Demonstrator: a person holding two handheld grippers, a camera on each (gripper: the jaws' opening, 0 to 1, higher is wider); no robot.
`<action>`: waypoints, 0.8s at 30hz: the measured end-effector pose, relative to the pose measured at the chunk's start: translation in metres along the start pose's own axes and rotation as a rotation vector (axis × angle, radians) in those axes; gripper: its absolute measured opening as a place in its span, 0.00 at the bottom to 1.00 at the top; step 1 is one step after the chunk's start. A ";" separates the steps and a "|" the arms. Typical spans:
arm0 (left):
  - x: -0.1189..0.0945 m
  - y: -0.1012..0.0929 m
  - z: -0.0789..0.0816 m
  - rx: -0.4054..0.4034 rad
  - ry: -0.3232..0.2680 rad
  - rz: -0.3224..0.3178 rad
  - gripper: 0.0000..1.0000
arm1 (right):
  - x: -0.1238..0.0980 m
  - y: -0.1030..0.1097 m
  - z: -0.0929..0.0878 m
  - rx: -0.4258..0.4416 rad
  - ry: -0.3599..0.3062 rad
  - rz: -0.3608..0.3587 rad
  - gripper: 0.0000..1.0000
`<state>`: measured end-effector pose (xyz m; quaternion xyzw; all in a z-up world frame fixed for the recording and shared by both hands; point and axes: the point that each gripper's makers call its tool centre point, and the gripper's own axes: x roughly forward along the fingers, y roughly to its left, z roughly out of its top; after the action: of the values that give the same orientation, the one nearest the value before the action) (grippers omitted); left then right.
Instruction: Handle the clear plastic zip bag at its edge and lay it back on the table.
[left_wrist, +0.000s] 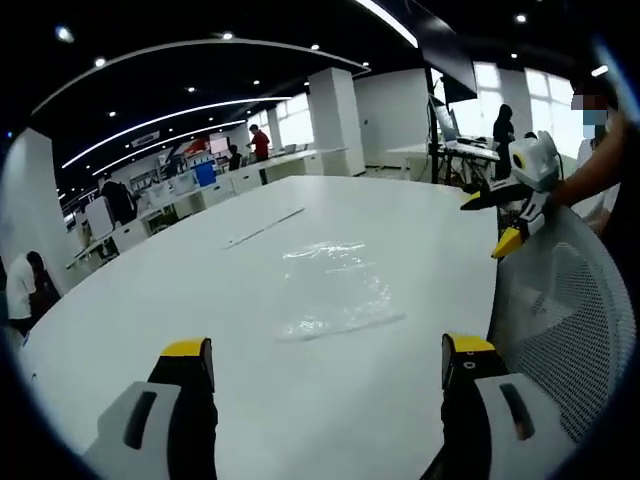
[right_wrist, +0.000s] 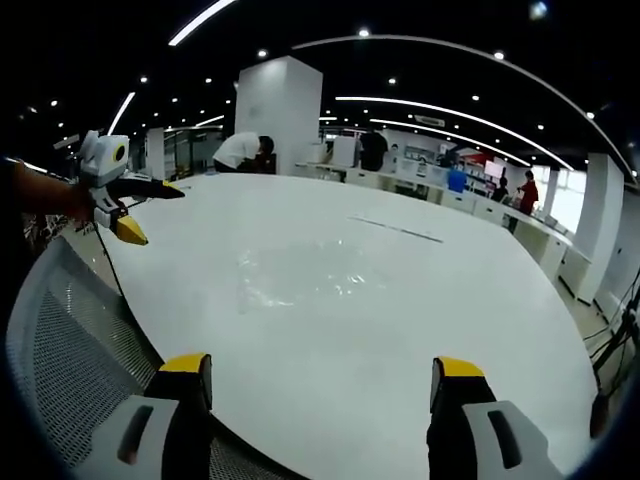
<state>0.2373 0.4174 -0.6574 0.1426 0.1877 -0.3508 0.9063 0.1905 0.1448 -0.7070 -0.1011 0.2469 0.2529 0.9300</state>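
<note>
The clear plastic zip bag (left_wrist: 335, 288) is seen lying flat and crinkled on the white table (left_wrist: 300, 400), glossy creases catching the light, touched by neither tool. The left gripper (left_wrist: 330, 362) is held wide apart above the near edge; the right gripper (right_wrist: 322, 380) is likewise spread wide, nothing gripped.

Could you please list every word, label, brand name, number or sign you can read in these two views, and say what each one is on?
None can be read.
The clear plastic zip bag on the white table shows no print.
The left gripper and right gripper, both open, carry no visible lettering.
Hanging sign in the far background: too small and blurred to read.
</note>
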 end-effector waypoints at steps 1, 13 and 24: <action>0.000 0.002 0.001 0.004 -0.001 0.001 0.94 | 0.000 0.000 0.000 -0.001 0.001 0.001 0.91; 0.011 0.020 0.012 0.089 0.007 -0.037 0.92 | 0.000 0.001 0.000 -0.004 0.008 -0.001 0.90; 0.026 0.027 0.022 0.155 0.017 -0.083 0.90 | 0.000 0.001 -0.001 -0.008 0.015 -0.002 0.91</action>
<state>0.2788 0.4130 -0.6453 0.2076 0.1732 -0.4002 0.8757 0.1897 0.1456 -0.7084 -0.1070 0.2526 0.2523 0.9279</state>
